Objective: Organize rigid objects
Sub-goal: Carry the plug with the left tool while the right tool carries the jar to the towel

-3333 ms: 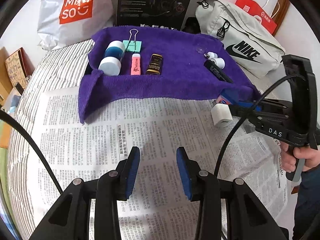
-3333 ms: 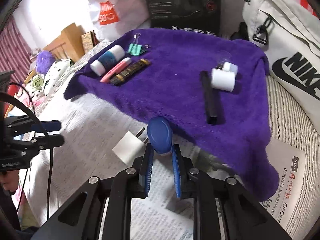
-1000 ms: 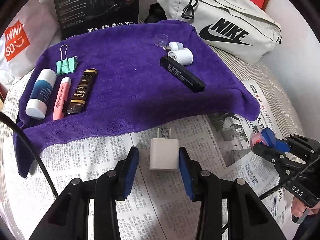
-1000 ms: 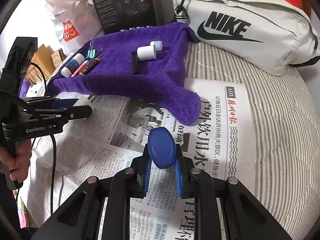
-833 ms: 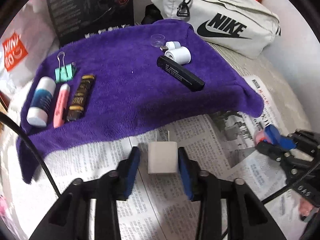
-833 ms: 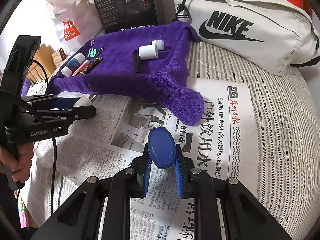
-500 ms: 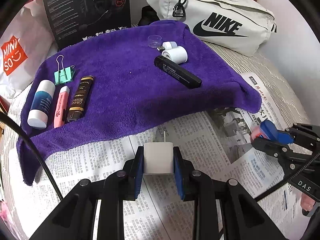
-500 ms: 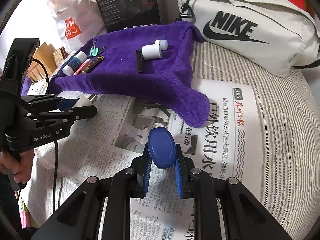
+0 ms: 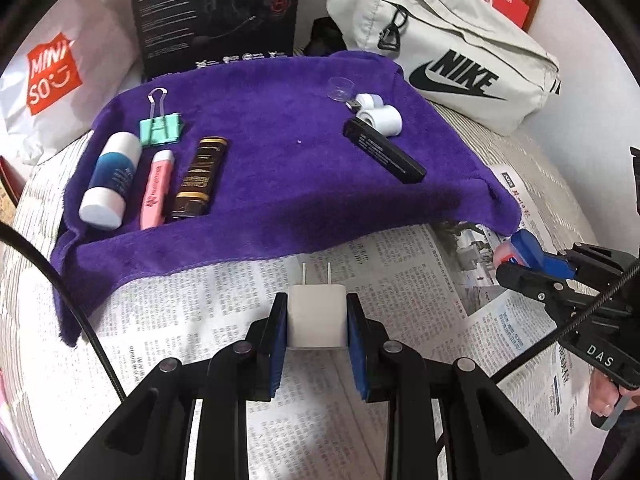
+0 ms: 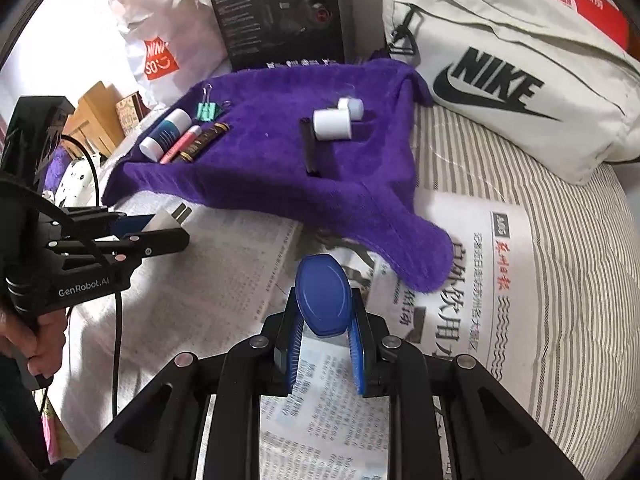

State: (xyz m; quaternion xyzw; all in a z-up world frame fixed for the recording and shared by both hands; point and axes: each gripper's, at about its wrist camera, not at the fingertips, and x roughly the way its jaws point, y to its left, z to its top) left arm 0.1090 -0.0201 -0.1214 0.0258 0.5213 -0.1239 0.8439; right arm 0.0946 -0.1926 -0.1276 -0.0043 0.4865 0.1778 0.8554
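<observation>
Gripping a white plug adapter (image 9: 317, 316) between its blue pads (image 9: 279, 340), the left gripper (image 9: 316, 336) has its jaws narrowed onto the block's two sides; they finished closing on it within the last second. The adapter's two prongs point forward, toward the near hem of the purple towel (image 9: 280, 184), and the block sits over the newspaper (image 9: 224, 320) just short of that hem. The right gripper (image 10: 323, 344) is clamped on a blue oval-capped item (image 10: 323, 300), whose cap stands up between the pads; in the left wrist view it appears at far right, beside the towel's right corner.

On the towel, left group, side by side: a white-and-blue roll-on bottle (image 9: 110, 180), a pink tube (image 9: 157, 188) and a dark brown-and-gold lighter-shaped case (image 9: 200, 178), with a mint binder clip (image 9: 160, 128) just behind them. Right group: a black stick-shaped device (image 9: 384, 150), a white cylinder (image 9: 380, 118) touching its far end, a smaller white cap (image 9: 368, 100) and a clear round lid (image 9: 342, 88).

Behind the towel stand a black product box (image 9: 216, 12), a white Miniso bag (image 9: 52, 68) and a pale Nike pouch (image 9: 452, 52). Striped bedding (image 10: 560, 240) lies under the newspaper.
</observation>
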